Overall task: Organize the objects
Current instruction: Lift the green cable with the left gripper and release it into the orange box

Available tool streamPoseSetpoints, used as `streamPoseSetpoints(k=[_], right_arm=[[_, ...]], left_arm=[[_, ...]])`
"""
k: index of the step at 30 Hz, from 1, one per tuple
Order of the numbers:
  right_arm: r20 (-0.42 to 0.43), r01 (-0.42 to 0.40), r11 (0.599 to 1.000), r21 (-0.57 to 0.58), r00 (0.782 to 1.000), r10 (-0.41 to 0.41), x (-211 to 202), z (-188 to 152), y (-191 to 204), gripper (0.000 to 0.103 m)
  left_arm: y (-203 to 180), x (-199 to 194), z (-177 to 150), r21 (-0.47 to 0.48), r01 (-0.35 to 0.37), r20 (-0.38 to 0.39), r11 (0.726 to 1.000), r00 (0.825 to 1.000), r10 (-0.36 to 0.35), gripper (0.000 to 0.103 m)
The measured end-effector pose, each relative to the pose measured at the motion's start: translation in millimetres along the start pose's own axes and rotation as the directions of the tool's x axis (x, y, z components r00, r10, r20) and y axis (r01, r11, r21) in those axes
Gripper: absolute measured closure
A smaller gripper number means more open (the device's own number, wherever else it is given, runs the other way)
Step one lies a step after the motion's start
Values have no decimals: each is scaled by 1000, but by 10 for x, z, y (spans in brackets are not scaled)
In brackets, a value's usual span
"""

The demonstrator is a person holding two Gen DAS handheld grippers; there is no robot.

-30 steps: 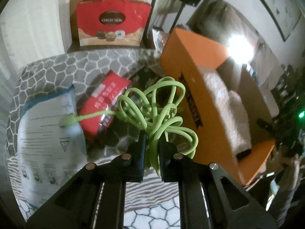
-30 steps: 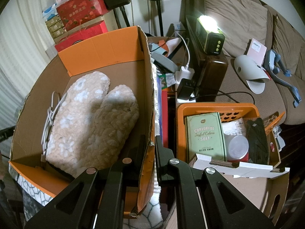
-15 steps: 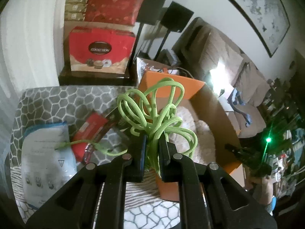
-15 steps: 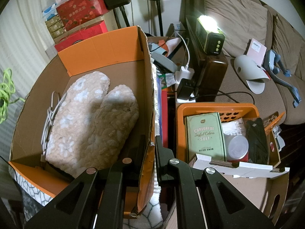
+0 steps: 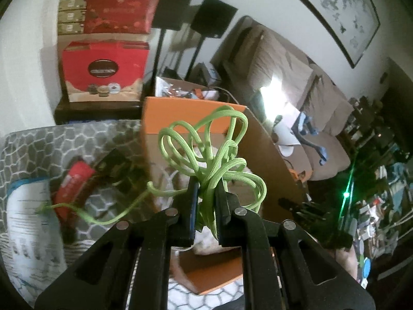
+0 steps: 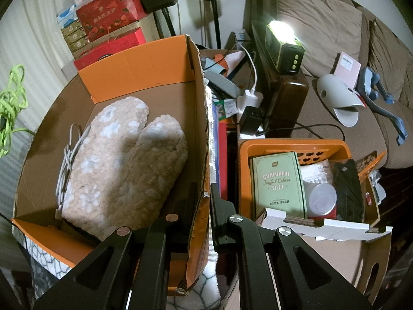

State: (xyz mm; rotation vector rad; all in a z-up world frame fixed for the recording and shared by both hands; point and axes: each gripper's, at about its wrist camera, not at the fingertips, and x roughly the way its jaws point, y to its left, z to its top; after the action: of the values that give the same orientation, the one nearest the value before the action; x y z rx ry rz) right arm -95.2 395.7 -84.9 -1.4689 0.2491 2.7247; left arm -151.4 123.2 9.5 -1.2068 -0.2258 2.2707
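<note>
My left gripper (image 5: 207,191) is shut on a tangled bright green cord (image 5: 206,152), held in the air above the near left edge of the open orange cardboard box (image 5: 180,118); one loose end trails down to the left. The cord also shows at the far left of the right wrist view (image 6: 10,103). My right gripper (image 6: 204,196) is shut on the box's right wall (image 6: 200,129). Inside the box lie fluffy beige slippers (image 6: 124,165) and a coiled white cable (image 6: 68,155).
A grey honeycomb-patterned cloth (image 5: 51,139) carries a red packet (image 5: 73,183), a dark packet (image 5: 113,162) and a white-blue bag (image 5: 28,222). An orange basket (image 6: 294,144) with a green box (image 6: 277,180) stands right of the box. Red gift boxes (image 5: 103,69) stand behind.
My left gripper has lifted the green cord off the cloth and carried it rightward to over the orange box. The right gripper has stayed on the box wall.
</note>
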Motion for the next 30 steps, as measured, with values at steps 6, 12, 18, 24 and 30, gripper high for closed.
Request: streamPoseSetpoints(k=[6,12,18,24,30], right_arm=[[0,1,1000,-1,1000,-1,0,0,0,95],[0,2,1000,0,1000,-2,-1,2,1,95],[0,1,1000,-1,1000,-1,0,-1,-5,95],[0,0,1000,0,1000,0,-1,1,-5,95],[-1,1,1000,0,1000,-1,0,2,-5,95]], left_arm=[[-257,204,-35,50,-11,-39,999,999,13,92],[-428,533,-190,95,-61,-96,994,993,70,92],[-575,819,-346,144,-94,-160,985,980,117,92],[-687,935,-461,189,-93,-205,978,970,132,83],[-762,762,-467,200,-42,-202,979,976,83,40]])
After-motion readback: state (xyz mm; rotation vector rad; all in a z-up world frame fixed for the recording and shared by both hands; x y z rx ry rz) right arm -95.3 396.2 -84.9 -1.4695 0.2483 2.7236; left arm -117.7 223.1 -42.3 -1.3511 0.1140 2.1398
